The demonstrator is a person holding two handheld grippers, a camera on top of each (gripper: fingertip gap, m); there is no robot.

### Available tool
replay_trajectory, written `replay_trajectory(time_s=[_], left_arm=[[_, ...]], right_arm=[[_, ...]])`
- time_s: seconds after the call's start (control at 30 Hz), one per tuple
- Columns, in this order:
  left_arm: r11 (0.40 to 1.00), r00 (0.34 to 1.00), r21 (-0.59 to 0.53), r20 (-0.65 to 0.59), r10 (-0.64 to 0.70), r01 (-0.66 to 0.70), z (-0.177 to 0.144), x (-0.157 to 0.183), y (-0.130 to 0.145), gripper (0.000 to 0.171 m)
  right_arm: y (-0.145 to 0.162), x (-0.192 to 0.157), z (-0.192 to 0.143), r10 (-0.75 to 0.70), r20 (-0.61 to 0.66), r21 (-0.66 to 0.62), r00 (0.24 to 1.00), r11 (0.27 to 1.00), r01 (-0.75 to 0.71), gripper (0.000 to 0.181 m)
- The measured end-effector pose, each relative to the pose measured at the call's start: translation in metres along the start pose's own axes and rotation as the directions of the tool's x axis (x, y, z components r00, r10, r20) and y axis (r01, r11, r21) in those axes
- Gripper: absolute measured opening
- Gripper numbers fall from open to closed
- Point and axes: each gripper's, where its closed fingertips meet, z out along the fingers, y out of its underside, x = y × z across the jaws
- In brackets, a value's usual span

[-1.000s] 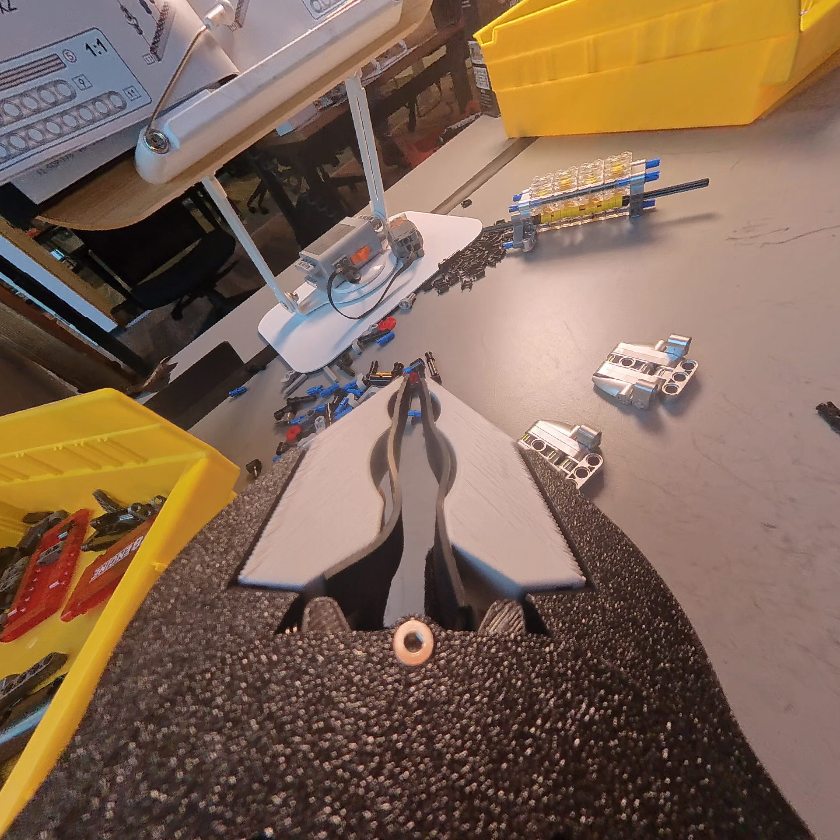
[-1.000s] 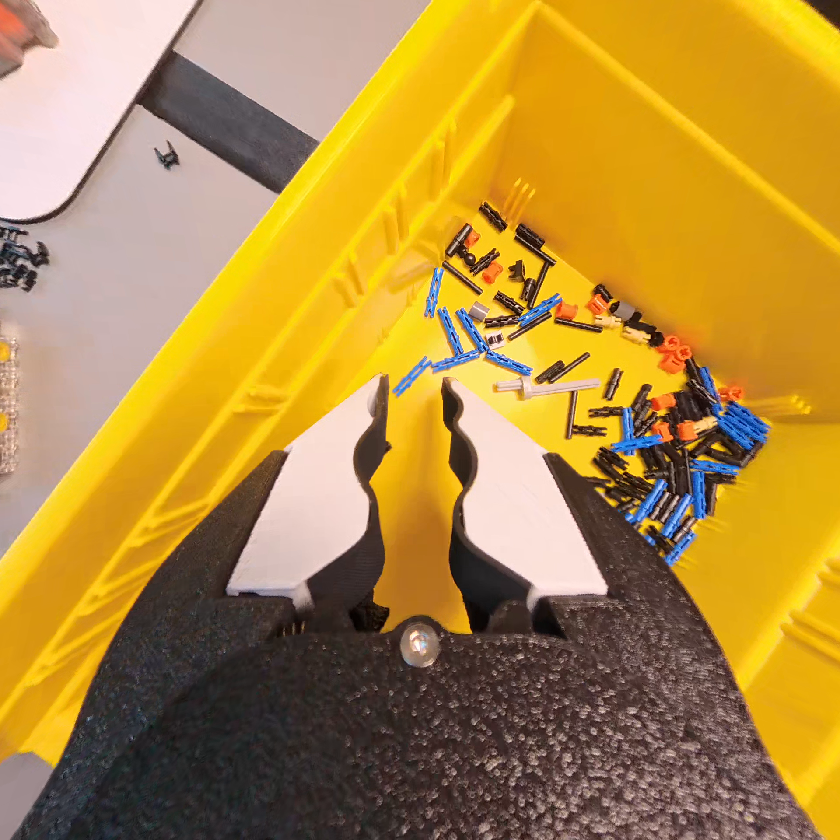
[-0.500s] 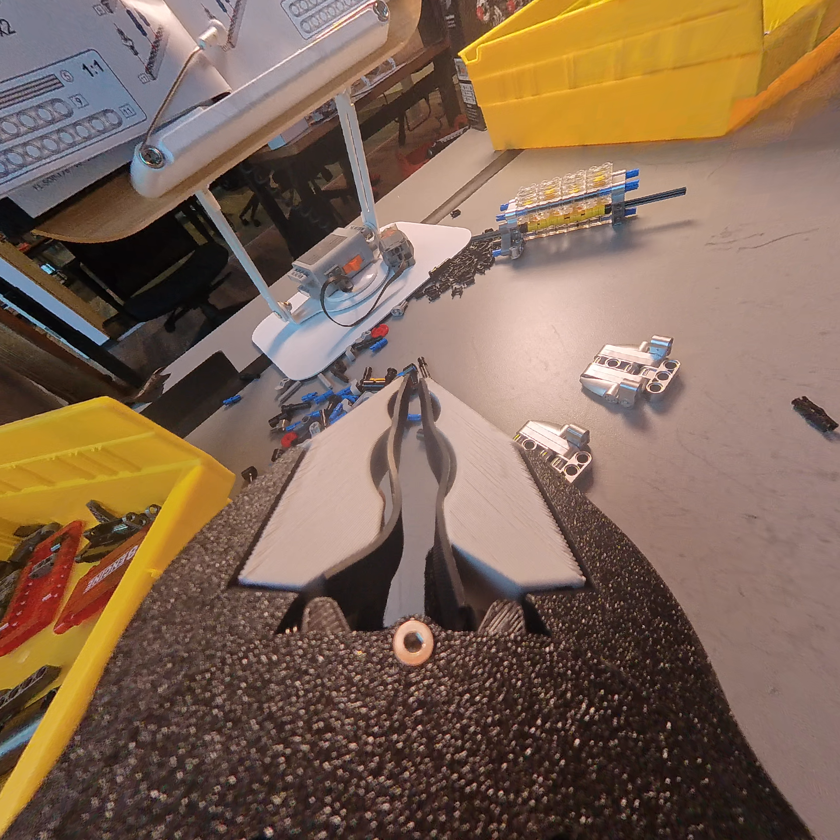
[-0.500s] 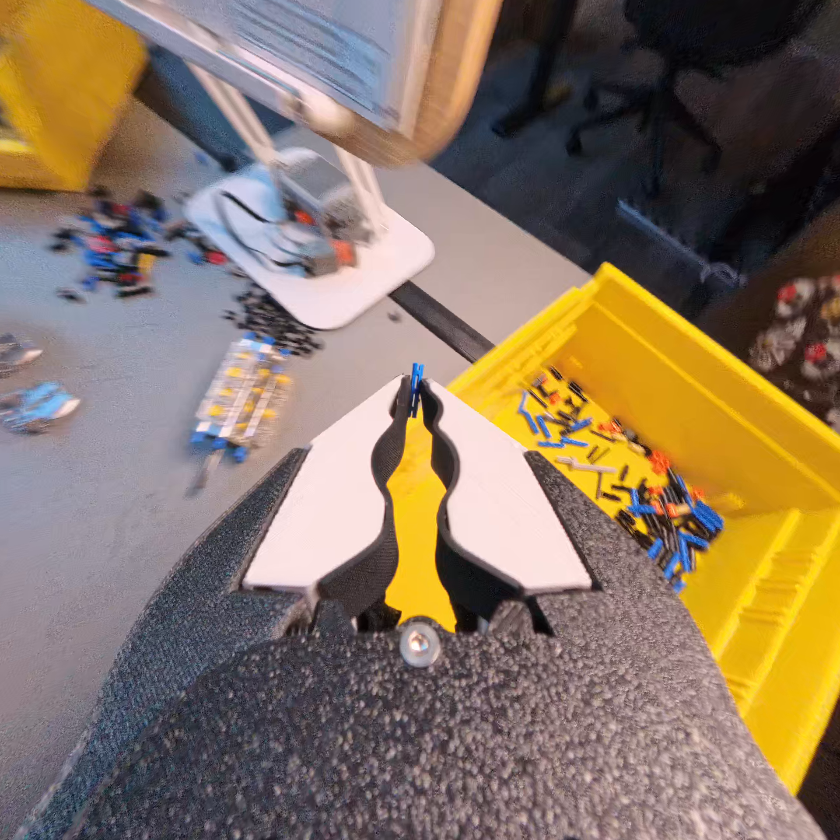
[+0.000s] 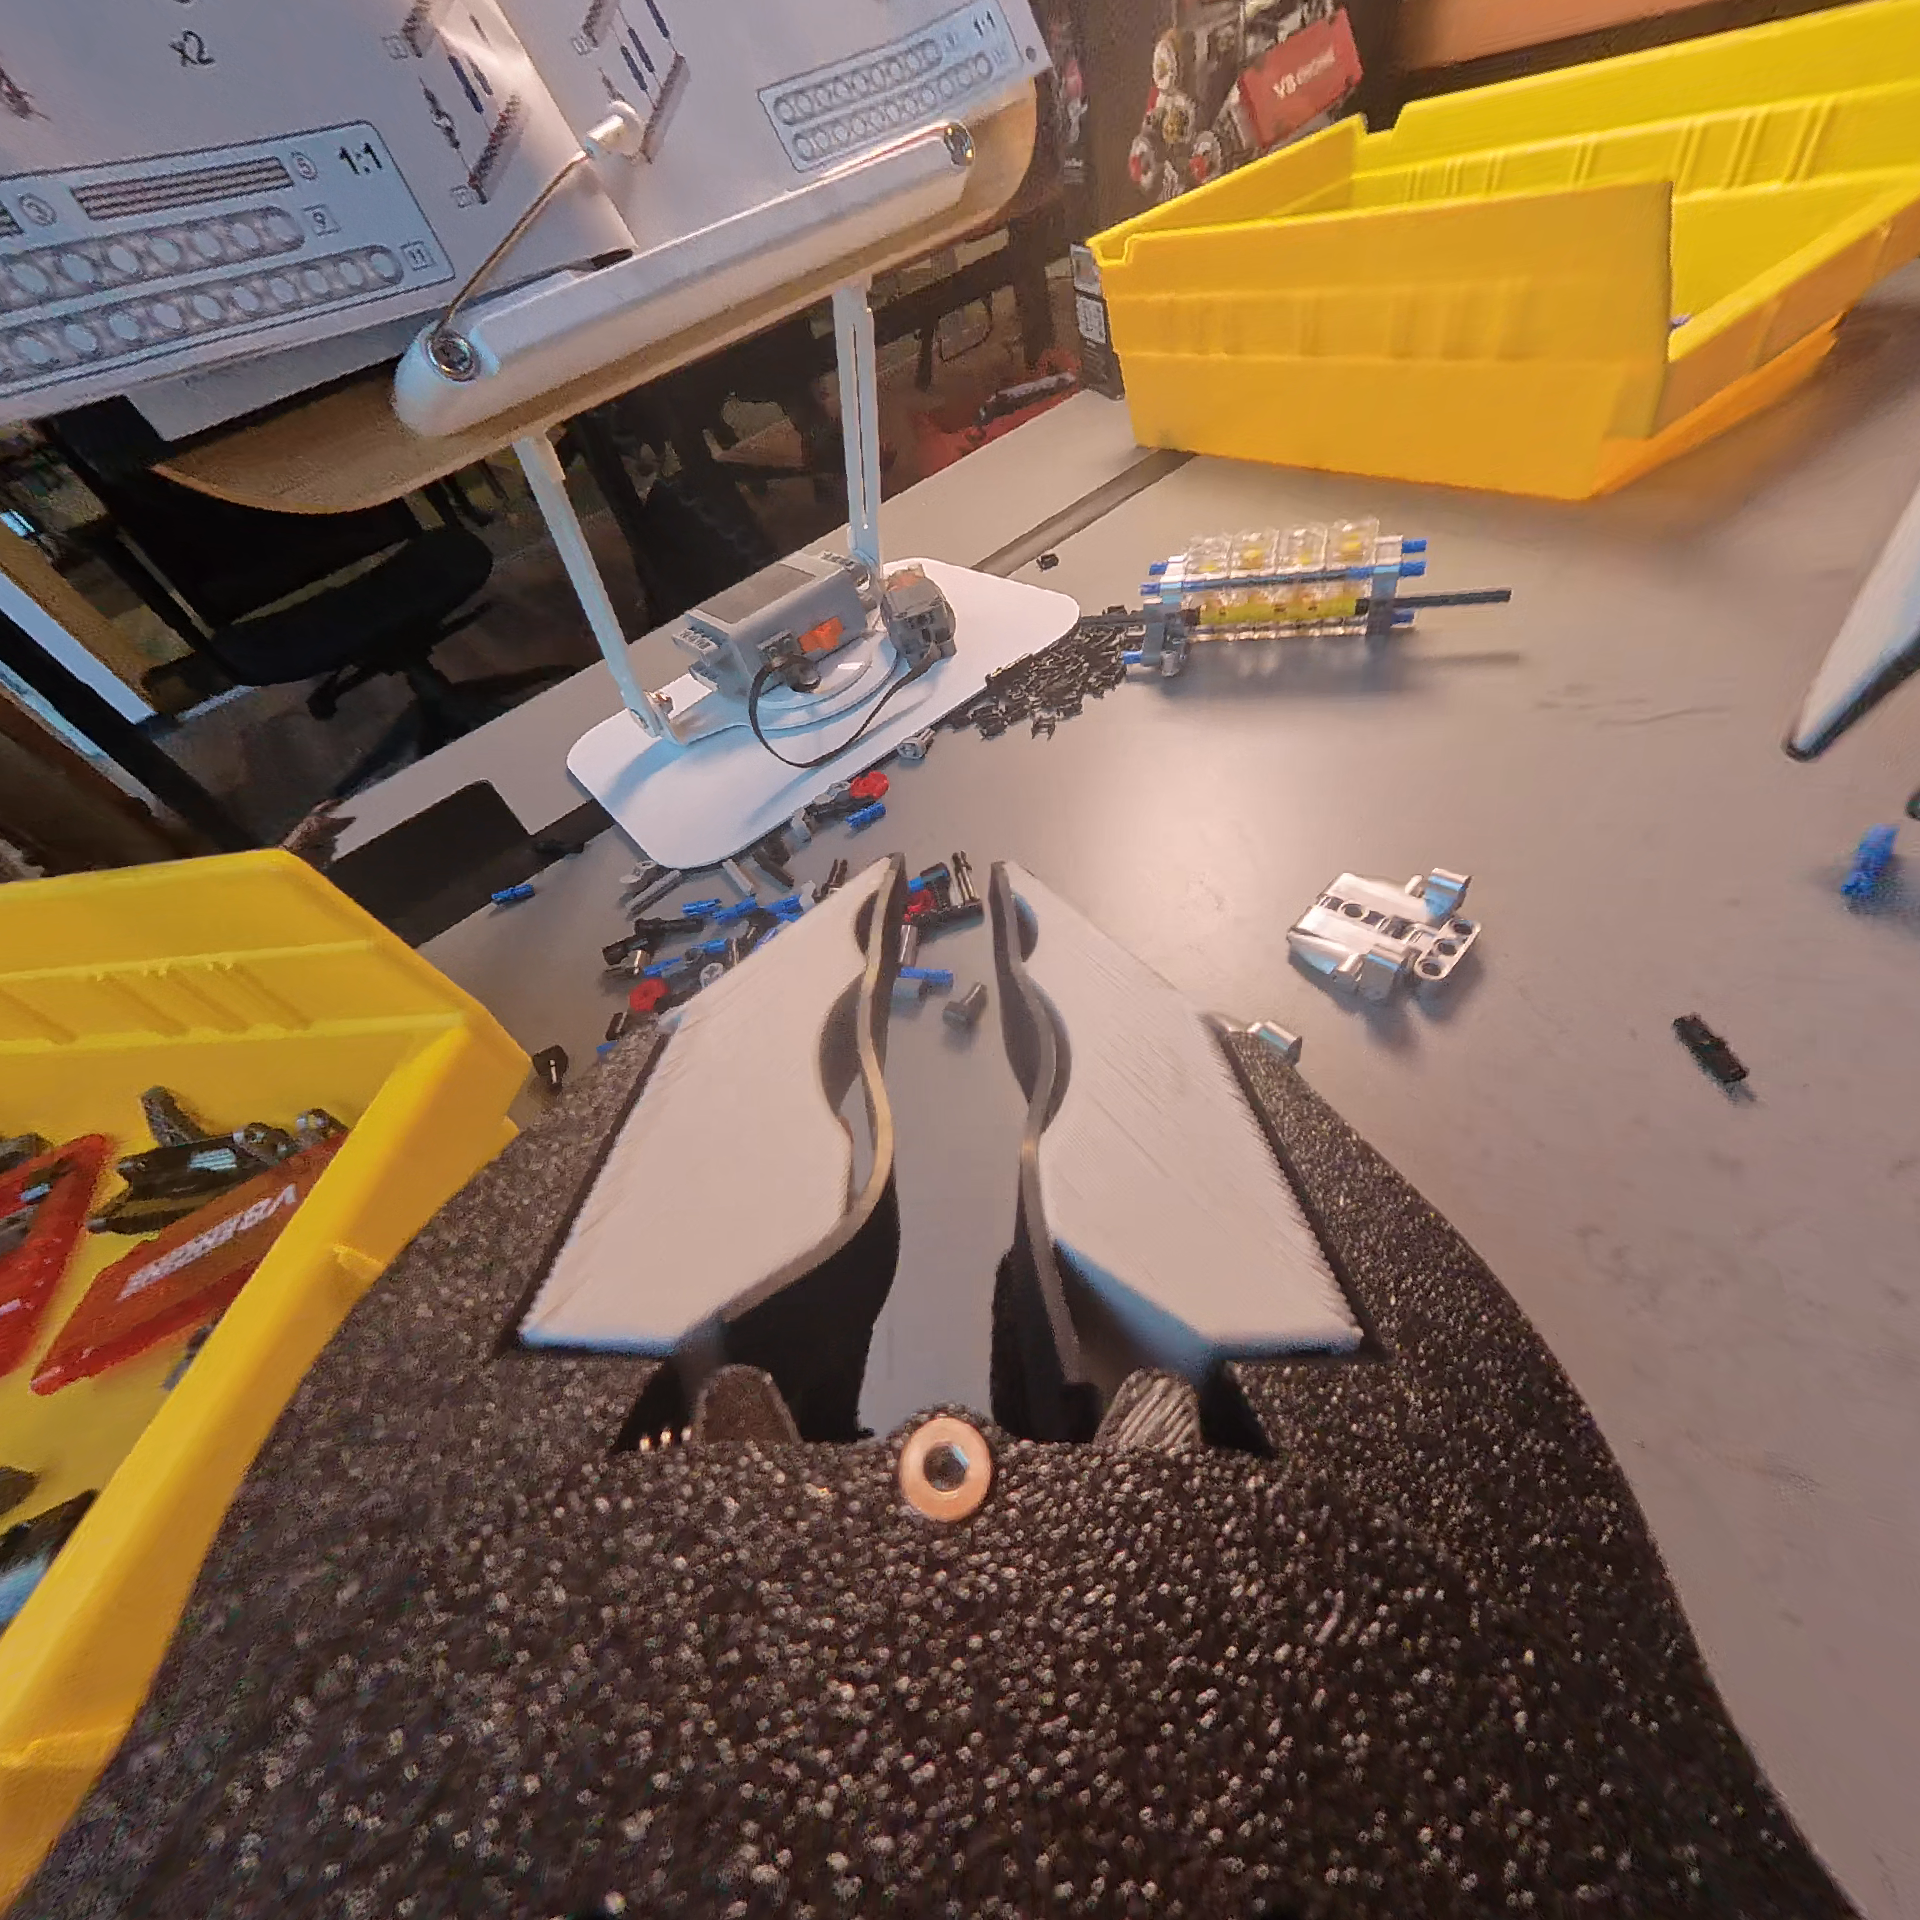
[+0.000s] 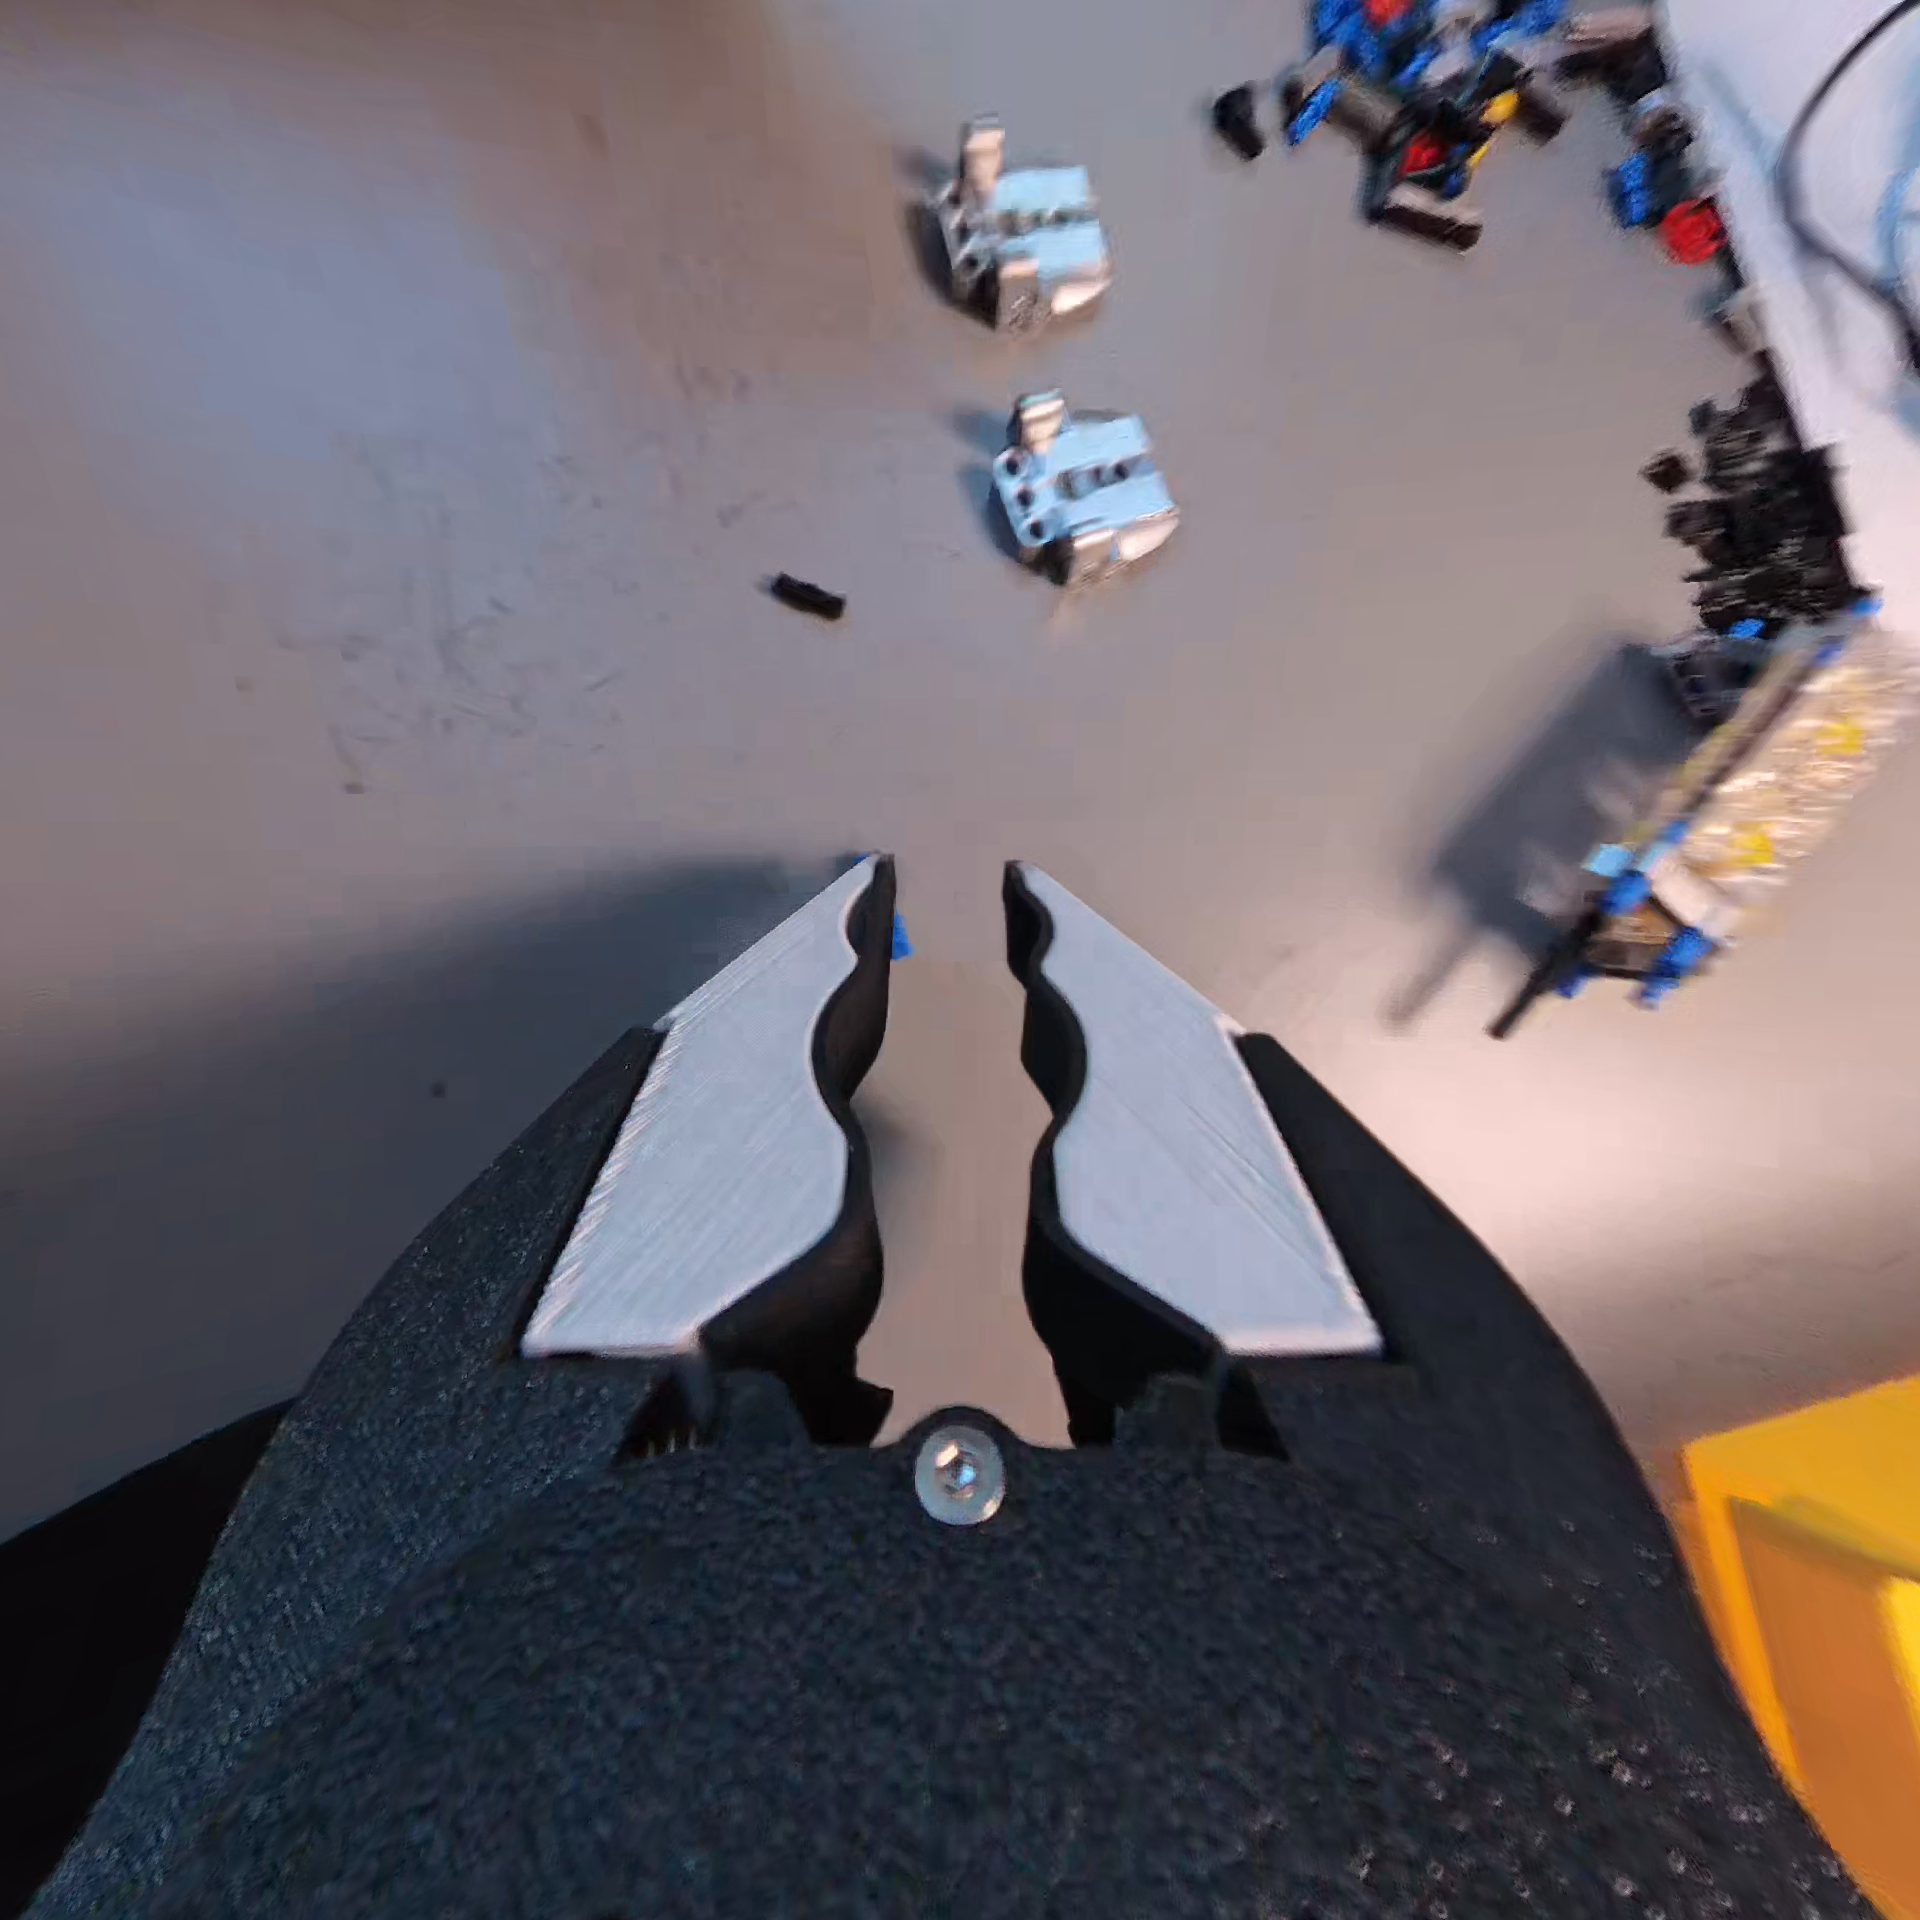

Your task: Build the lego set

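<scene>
The left tongs (image 5: 943,883) are standing apart, gripping nothing, and hovering over a scatter of small pins (image 5: 748,925) on the grey worktop (image 5: 1455,1299). Just beyond the pins, a white stand (image 5: 821,717) is carrying a grey motor block (image 5: 790,634) and holding up an instruction sheet (image 5: 312,177). A yellow bin (image 5: 239,997) with red pieces is sitting at the left, and another yellow bin (image 5: 1455,312) is lying far right. A clear and yellow assembly (image 5: 1283,582) is resting beside a pile of black pins (image 5: 1049,686). A silver part (image 5: 1382,935) is lying to the right of the tongs, with a black pin (image 5: 1709,1049) nearer.

The right tongs (image 6: 948,883) are also standing apart, close above the worktop. A blue pin (image 6: 900,935) is showing against the inner side of the left finger (image 6: 727,1122); whether it is touching the finger I cannot tell. Two silver parts (image 6: 1081,488) are lying ahead, well apart from the tongs. The view is blurred.
</scene>
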Motion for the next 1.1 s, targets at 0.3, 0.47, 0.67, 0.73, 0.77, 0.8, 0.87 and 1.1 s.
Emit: replay_trajectory(time_s=[0.3, 0.47, 0.67, 0.73, 0.77, 0.8, 0.87, 1.1], left_arm=[[0.952, 0.954, 0.083, -0.076, -0.289, 0.295, -0.025, -0.007, -0.018, 0.051], [0.953, 0.956, 0.080, -0.060, -0.287, 0.291, -0.029, -0.010, -0.016, 0.054], [0.954, 0.954, 0.050, -0.063, -0.292, 0.295, -0.026, -0.011, -0.007, 0.053], [0.956, 0.956, 0.048, -0.064, -0.287, 0.290, -0.026, -0.011, -0.006, 0.052], [0.957, 0.957, 0.049, -0.063, -0.284, 0.287, -0.026, -0.011, -0.006, 0.052], [0.957, 0.957, 0.050, -0.062, -0.282, 0.286, -0.026, -0.012, -0.006, 0.051], [0.957, 0.957, 0.050, -0.063, -0.283, 0.286, -0.026, -0.012, -0.006, 0.050], [0.961, 0.961, 0.048, -0.060, -0.268, 0.271, -0.027, -0.011, -0.007, 0.049]], right_arm=[[0.029, 0.288, -0.140, 0.528, -0.433, 0.257, 0.731, 0.849, -0.461, 0.026], [0.111, 0.345, -0.075, 0.630, -0.483, 0.098, 0.608, 0.729, -0.677, 0.032], [0.136, 0.358, -0.038, 0.659, -0.514, 0.032, 0.549, 0.654, -0.756, 0.022], [0.140, 0.362, -0.039, 0.657, -0.530, 0.032, 0.536, 0.647, -0.762, 0.013], [0.142, 0.364, -0.041, 0.650, -0.540, 0.031, 0.535, 0.651, -0.759, 0.006], [0.143, 0.365, -0.041, 0.650, -0.535, 0.030, 0.540, 0.653, -0.757, 0.005], [0.143, 0.364, -0.041, 0.662, -0.513, 0.033, 0.547, 0.652, -0.758, 0.005], [0.083, 0.344, -0.080, 0.594, -0.431, 0.203, 0.679, 0.797, -0.569, 0.005]])
